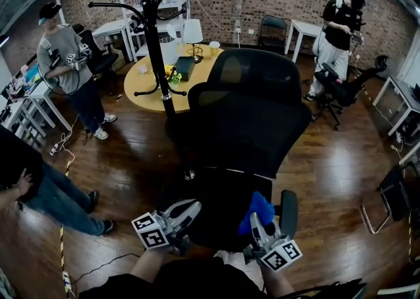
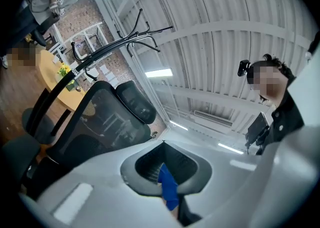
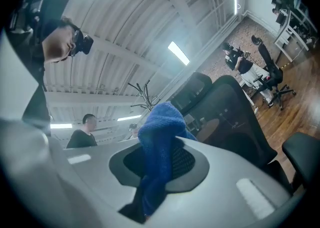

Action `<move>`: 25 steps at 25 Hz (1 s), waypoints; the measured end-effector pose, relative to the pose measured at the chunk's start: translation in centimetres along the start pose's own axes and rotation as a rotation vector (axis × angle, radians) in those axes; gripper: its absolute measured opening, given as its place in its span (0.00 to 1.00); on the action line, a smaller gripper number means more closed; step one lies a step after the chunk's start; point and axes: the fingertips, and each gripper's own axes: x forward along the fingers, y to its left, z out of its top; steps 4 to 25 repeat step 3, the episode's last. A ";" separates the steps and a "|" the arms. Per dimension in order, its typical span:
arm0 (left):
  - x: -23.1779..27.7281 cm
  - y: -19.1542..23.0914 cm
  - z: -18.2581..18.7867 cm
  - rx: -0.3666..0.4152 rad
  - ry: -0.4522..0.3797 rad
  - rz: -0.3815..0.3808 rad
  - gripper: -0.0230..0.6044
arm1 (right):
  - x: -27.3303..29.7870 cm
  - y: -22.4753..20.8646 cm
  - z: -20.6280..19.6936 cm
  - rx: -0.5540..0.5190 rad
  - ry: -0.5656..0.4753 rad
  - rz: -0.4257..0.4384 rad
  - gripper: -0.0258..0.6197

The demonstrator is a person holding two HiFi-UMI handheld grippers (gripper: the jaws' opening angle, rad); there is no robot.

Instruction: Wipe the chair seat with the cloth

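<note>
Wood floor (image 1: 131, 173) office, seen from beside the person holding the tools. Nearest, both tools sit low at the front edge of the chair seat (image 1: 216, 216), and their own cameras look up at the ceiling, so they are tipped upward.

The left gripper (image 1: 187, 211) has its jaws closed together. A thin blue sliver shows at the seam, possibly part of the tool, hard to say. The right gripper (image 1: 257, 225) is clamped on the blue cloth (image 1: 258, 209), which is bunched above the jaws with a tail hanging down between them.

The cloth sits over the seat's front right corner, near the armrest (image 1: 289, 212), and does not look spread or pressed flat on the seat. The seat is plain black with no visible dirt or streaks. This fits cloth about to go down, or cloth lifted off after wiping; the frames don't settle it.

Beyond that are the mesh backrest (image 1: 252, 111), the coat stand (image 1: 154, 35) and the round table (image 1: 147, 75). Other people stand farther off.
</note>
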 end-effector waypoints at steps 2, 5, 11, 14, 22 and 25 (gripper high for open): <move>-0.6 -0.5 -0.4 0.005 0.012 -0.021 0.02 | -0.8 0.5 -0.7 -0.008 -0.013 -0.015 0.14; -0.9 -0.9 -0.6 0.010 0.019 -0.033 0.02 | -1.2 0.8 -1.0 -0.011 -0.021 -0.022 0.14; -0.9 -0.9 -0.6 0.010 0.019 -0.033 0.02 | -1.2 0.8 -1.0 -0.011 -0.021 -0.022 0.14; -0.9 -0.9 -0.6 0.010 0.019 -0.033 0.02 | -1.2 0.8 -1.0 -0.011 -0.021 -0.022 0.14; -0.9 -0.9 -0.6 0.010 0.019 -0.033 0.02 | -1.2 0.8 -1.0 -0.011 -0.021 -0.022 0.14; -0.9 -0.9 -0.6 0.010 0.019 -0.033 0.02 | -1.2 0.8 -1.0 -0.011 -0.021 -0.022 0.14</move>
